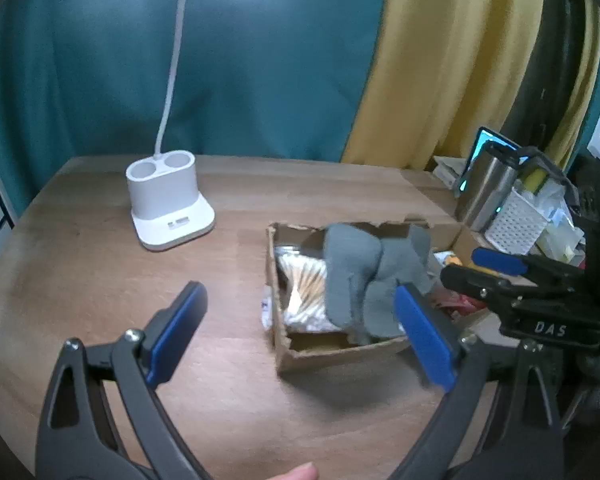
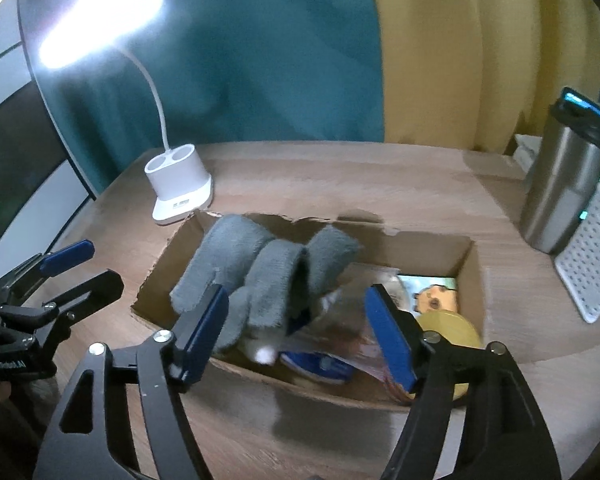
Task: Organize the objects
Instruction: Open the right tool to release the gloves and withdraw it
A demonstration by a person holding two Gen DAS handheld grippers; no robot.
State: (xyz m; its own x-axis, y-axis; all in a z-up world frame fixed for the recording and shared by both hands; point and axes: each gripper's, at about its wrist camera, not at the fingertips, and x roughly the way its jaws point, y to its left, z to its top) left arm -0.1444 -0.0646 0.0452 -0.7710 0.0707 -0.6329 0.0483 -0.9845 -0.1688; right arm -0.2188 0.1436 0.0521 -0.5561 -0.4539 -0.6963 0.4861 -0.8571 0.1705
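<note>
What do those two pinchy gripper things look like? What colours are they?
Both look alike. The left gripper has black plastic arms with triangular cut-outs, silver screws, and flat blue pads on its fingers. The right gripper matches it, with blue pads too. White letters "DAS" show on the right one's black body in the left wrist view.

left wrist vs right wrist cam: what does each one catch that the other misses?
Left wrist only: the pack of cotton swabs at the box's left end, and the cluttered bin contents behind the white basket.

Right wrist only: the right end of the box, with a yellow tape roll, a cookie-like toy and a blue item under the cloth.

Both: cardboard box, grey plush cloth, lamp base, steel tumbler, and both tongs open: left, right.
</note>
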